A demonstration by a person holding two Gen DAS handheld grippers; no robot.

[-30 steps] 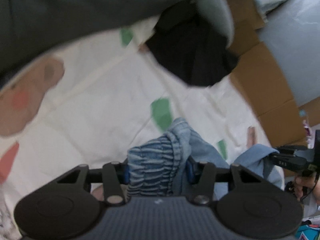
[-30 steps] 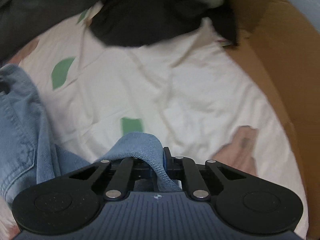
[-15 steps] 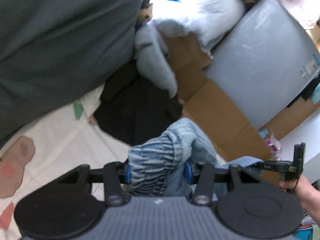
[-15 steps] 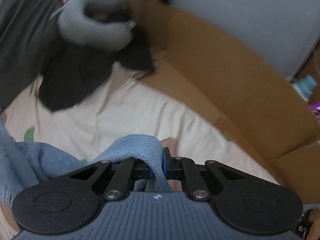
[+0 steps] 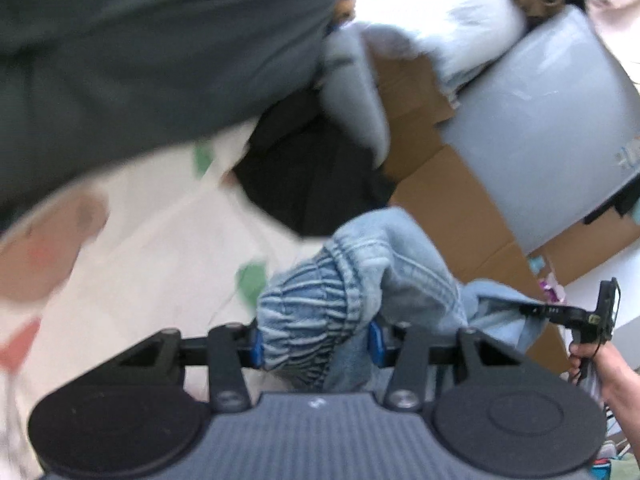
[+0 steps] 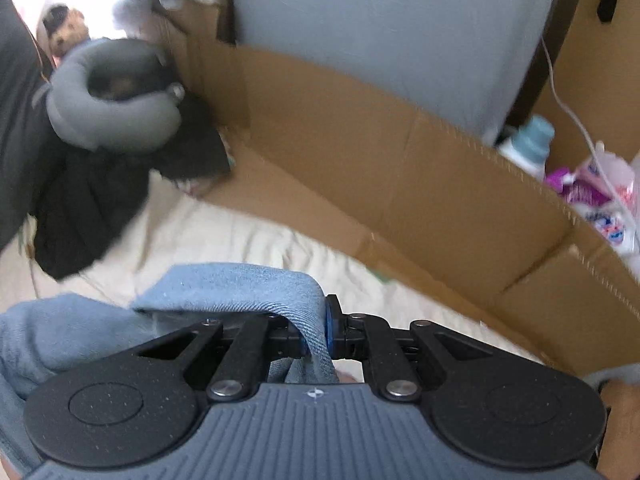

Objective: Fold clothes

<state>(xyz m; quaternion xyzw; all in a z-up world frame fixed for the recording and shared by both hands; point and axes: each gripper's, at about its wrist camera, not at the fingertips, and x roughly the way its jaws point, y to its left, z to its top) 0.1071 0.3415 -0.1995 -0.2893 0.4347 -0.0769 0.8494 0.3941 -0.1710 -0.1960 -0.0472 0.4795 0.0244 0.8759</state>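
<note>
a pale bed sheet [image 5: 152,216] with green and pink patches filled the lower left of the left wrist view, and a dark grey blanket [image 5: 140,48] lay over its far left. a cardboard wall [image 6: 400,168] ran along the right edge of the bed, with a grey panel [image 6: 380,32] beyond it. a black garment [image 5: 312,176] sat at the far end of the sheet, and a grey neck pillow [image 6: 108,96] rested on top of it.

the denim garment [image 5: 384,264] was held above the sheet, strung between the two tools. the left claw [image 5: 316,342] was pinching its gathered elastic waistband, a thick bunch that kept the pads well apart. the right claw [image 6: 316,334] was pressed together on a thinner flap of the same denim, near the person's right hand [image 5: 600,364] in the left wrist view. most of the cloth hung below the cameras, so how far the folding had gone could not be told.

to do this hold well, the two grips probably needed to stay level and pull apart gently so the denim hung flat with no twist. the bunched waistband looked likely to slip if the left grip eased. laying it down would go best on the bare middle of the sheet, well clear of the black garment.
</note>
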